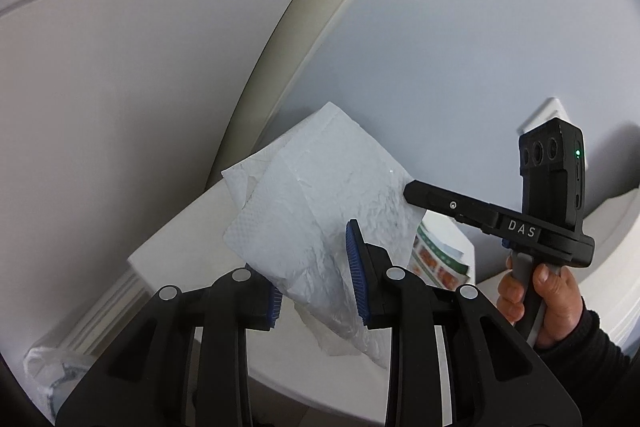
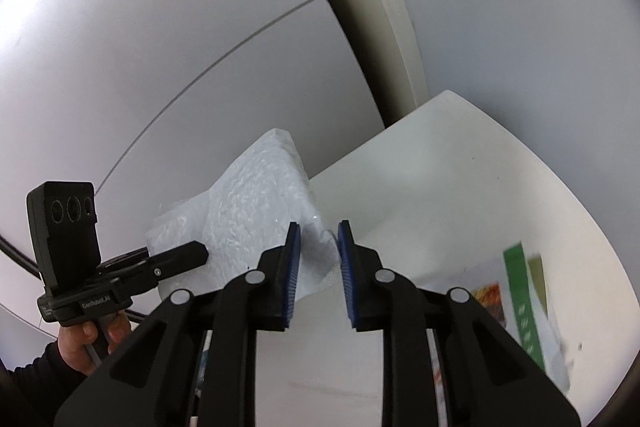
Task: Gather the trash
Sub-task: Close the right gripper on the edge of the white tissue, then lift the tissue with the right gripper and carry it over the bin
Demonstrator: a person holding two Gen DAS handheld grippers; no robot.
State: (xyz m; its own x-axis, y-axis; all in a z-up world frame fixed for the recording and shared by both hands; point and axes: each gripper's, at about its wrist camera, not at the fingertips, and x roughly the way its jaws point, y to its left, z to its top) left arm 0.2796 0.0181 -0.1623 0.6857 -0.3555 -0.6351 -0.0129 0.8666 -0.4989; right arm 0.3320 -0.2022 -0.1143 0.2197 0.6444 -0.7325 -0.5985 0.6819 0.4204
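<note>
**Both grippers pinch one crumpled paper towel, lifted clear of the table**

Blue ribbed pads [image 1: 356, 267] of the left gripper [image 1: 318, 281] sit nearest the lens, clamped on the low end of a crumpled white paper towel [image 1: 320, 195] w/ a clear plastic film around it. Right gripper [image 2: 318, 263] is clamped on the towel's right edge; in the left view its black finger tip meets the sheet at the right. So the trash hangs between both tools, above the white table [image 2: 440, 187], near its far-left corner. A green printed leaflet [image 2: 524, 303] lies on the table to the right, untouched.

Risks, as a judgement:
- Thin tissue may tear if the two tools pull apart.
- Slick film could slide out of either pinch, esp. the right one, which holds only a narrow edge.
- No bin is in sight, so the carry path can't be judged.
</note>
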